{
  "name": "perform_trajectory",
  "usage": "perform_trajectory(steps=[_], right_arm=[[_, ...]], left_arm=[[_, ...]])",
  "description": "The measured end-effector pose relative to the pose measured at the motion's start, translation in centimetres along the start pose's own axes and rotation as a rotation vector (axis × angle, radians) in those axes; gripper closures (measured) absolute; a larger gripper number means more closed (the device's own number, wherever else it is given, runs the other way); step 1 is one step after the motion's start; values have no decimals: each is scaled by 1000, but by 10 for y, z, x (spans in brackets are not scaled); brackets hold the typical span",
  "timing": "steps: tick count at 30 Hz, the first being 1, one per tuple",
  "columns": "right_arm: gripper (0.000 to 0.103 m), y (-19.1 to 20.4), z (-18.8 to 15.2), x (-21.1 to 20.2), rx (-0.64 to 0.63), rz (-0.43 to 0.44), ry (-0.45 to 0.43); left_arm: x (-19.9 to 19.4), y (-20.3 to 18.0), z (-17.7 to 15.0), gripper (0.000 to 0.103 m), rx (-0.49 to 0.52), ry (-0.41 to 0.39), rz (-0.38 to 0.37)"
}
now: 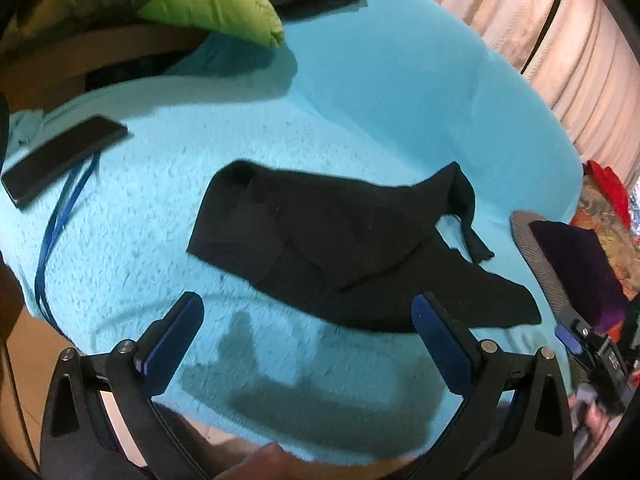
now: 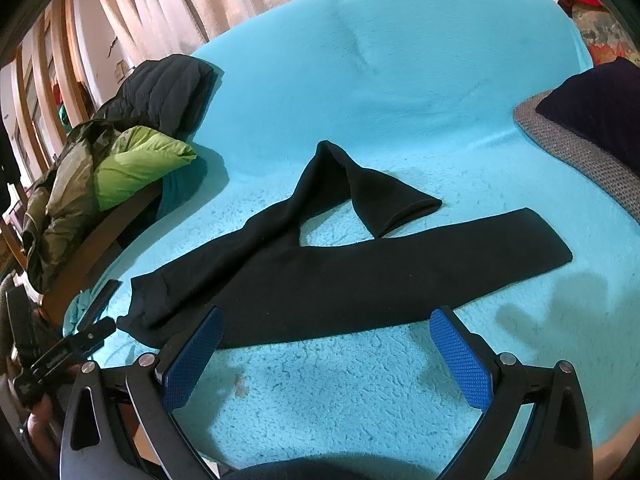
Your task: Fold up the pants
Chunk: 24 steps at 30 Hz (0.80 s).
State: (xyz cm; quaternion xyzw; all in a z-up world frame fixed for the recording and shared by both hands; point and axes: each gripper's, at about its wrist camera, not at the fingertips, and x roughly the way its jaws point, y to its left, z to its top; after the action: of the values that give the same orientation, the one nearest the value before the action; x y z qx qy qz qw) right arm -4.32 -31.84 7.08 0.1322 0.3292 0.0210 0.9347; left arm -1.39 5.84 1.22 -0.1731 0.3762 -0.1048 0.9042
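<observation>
Black pants (image 2: 320, 276) lie spread on a turquoise fleece blanket (image 2: 400, 80). The waistband is at the left, one leg runs straight to the right, the other leg is bent back on itself. They also show in the left wrist view (image 1: 340, 244). My left gripper (image 1: 308, 312) is open and empty, held just short of the pants' near edge. My right gripper (image 2: 328, 326) is open and empty, over the near edge of the straight leg. The right gripper also shows at the right edge of the left wrist view (image 1: 576, 336).
A black phone (image 1: 64, 158) and a blue cord (image 1: 60, 220) lie on the blanket at the left. A green and olive jacket (image 2: 120, 164) and a black jacket (image 2: 168, 88) are piled at the left. A grey-edged dark cushion (image 2: 592, 128) sits at the right.
</observation>
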Motion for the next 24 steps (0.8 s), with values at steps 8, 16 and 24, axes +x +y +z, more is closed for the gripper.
perform_trajectory(steps=[8, 16, 24], right_arm=[[0, -1, 0, 0, 5, 11, 5], [0, -2, 0, 1, 7, 19, 10], [0, -1, 0, 2, 11, 17, 13]], left_arm=[[10, 32, 9, 0, -184, 44, -134], [40, 22, 21, 0, -165, 106, -101], [50, -27, 9, 0, 95, 37, 342]])
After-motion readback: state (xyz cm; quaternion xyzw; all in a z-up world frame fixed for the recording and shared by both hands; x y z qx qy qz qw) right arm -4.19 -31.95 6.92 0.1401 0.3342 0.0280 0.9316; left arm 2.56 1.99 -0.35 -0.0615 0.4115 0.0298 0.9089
